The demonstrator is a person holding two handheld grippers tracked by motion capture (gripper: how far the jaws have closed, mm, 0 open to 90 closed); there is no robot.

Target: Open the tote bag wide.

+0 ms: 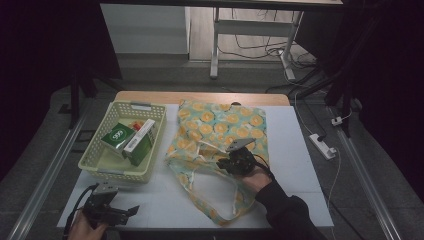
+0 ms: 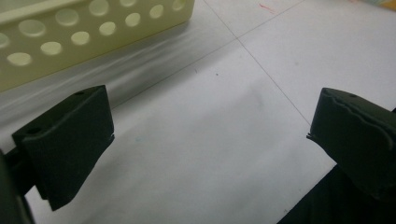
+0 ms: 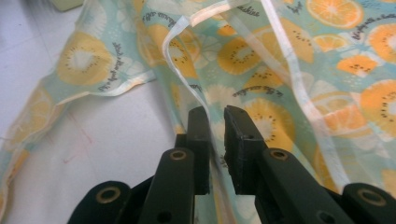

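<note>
A fabric tote bag (image 1: 220, 125) printed with orange and kiwi slices lies flat in the middle of the white table top (image 1: 292, 150). My right gripper (image 1: 222, 162) is at the bag's opening, its narrow jaws pinching a fold of the bag's fabric (image 3: 261, 60) beside the white-trimmed rim; the right gripper (image 3: 215, 128) holds that fold slightly raised. The long handles (image 1: 220, 212) trail toward the front edge. My left gripper (image 1: 132, 210) rests low at the front left corner, and the left gripper (image 2: 210, 135) stands wide open over bare table with nothing between its jaws.
A pale yellow perforated basket (image 1: 95, 167) sits at the left, its wall (image 2: 93, 28) close ahead of the left gripper. Inside lie a green box (image 1: 118, 135) and a white-and-green carton (image 1: 140, 142). A power strip (image 1: 322, 145) lies on the floor to the right.
</note>
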